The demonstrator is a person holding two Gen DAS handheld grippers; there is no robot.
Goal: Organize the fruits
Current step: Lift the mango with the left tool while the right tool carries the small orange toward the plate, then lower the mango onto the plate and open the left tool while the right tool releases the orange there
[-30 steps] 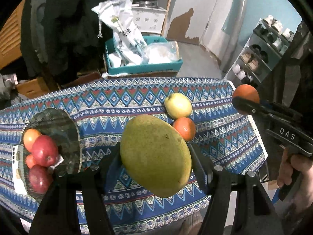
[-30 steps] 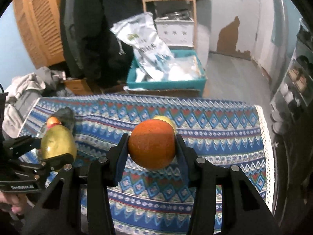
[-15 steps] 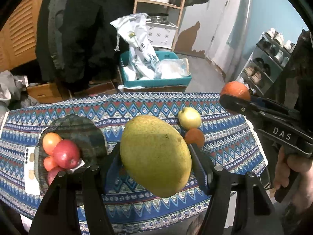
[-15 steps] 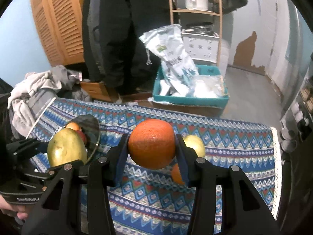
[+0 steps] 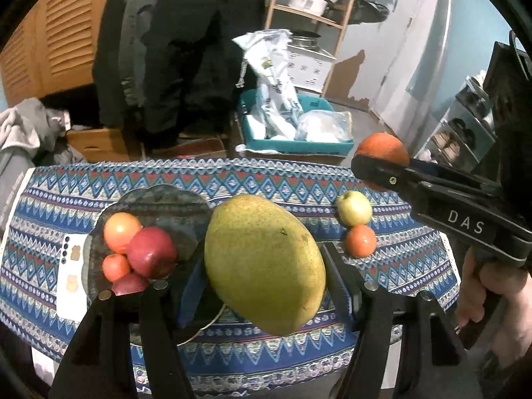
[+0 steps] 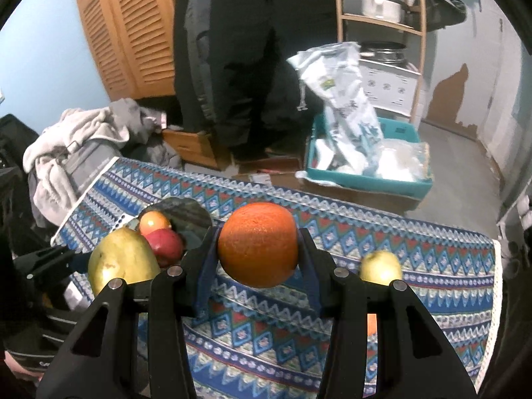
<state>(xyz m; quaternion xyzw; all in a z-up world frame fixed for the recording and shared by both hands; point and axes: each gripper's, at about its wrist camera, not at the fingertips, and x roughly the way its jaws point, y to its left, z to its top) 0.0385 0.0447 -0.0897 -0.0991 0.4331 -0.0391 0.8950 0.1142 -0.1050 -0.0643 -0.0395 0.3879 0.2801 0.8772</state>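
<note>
The left tongs [image 5: 262,266] are clenched on a large yellow-green mango [image 5: 264,264], which fills the middle of the left wrist view and hides the patterned cloth of the surface [image 5: 299,183] behind it. The mango hangs in the air above the near half of the surface, its lower tip toward 5 o'clock.

At 9 o'clock from the mango lies a dark plate [image 5: 173,206]; its near rim is cut off by the left finger of the tongs. On it sit a pale orange fruit [image 5: 121,227], a red apple [image 5: 151,256] touching it, a small orange fruit [image 5: 114,267], and another red fruit [image 5: 129,284] mostly hidden behind the finger. A white card-like thing [image 5: 71,276] lies at the plate's 9 o'clock edge; what it is I cannot tell.

At 3 o'clock from the mango, a yellow-green apple [image 5: 354,207] and a small tangerine [image 5: 360,239] rest touching on the cloth.

The right tongs [image 6: 258,249] grip an orange [image 6: 258,244], held above the surface's middle. In the right wrist view the yellow-green apple is half hidden behind the right finger, and only a sliver of the tangerine shows. The hand [image 5: 492,302] holding the right tongs is cut off at the frame's edge.
</note>
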